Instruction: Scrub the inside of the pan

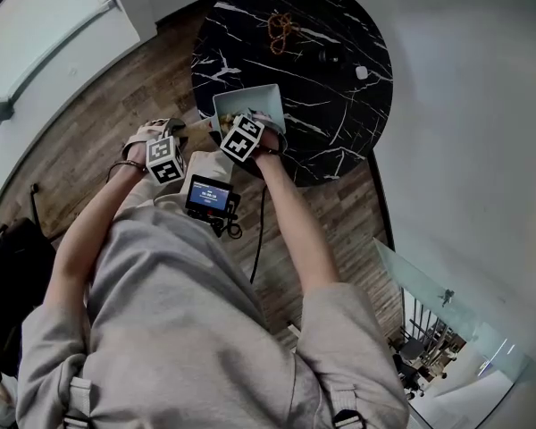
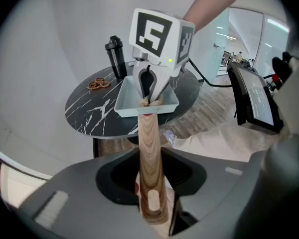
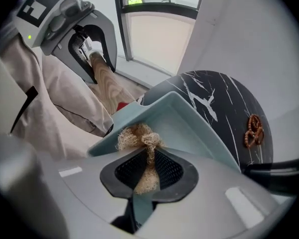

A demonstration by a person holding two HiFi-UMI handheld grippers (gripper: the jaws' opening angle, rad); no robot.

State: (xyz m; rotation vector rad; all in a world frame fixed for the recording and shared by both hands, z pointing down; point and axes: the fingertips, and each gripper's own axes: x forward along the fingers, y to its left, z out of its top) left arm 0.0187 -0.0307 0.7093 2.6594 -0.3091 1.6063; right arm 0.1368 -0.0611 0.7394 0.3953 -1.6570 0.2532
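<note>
clenching the pan handle (image 2: 149, 148), left claw (image 2: 150, 203); right claw (image 3: 143, 185) pinches scrubber (image 3: 137, 136), half hidden.

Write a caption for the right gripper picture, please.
The right gripper pinches a scrubber in the pan; the left gripper holds the wooden handle.

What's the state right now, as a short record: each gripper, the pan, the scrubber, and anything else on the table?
left gripper: shut on the wooden handle of the pan
right gripper: shut on a fibre scrubber
scrubber position: tuft sticks out past the jaws, at the pan's near rim
pan: pale blue-green, square, at the near edge of the table; inside looks bare
table: round, black with white veins
other items: black bottle and brown beads, both apart from the pan
</note>
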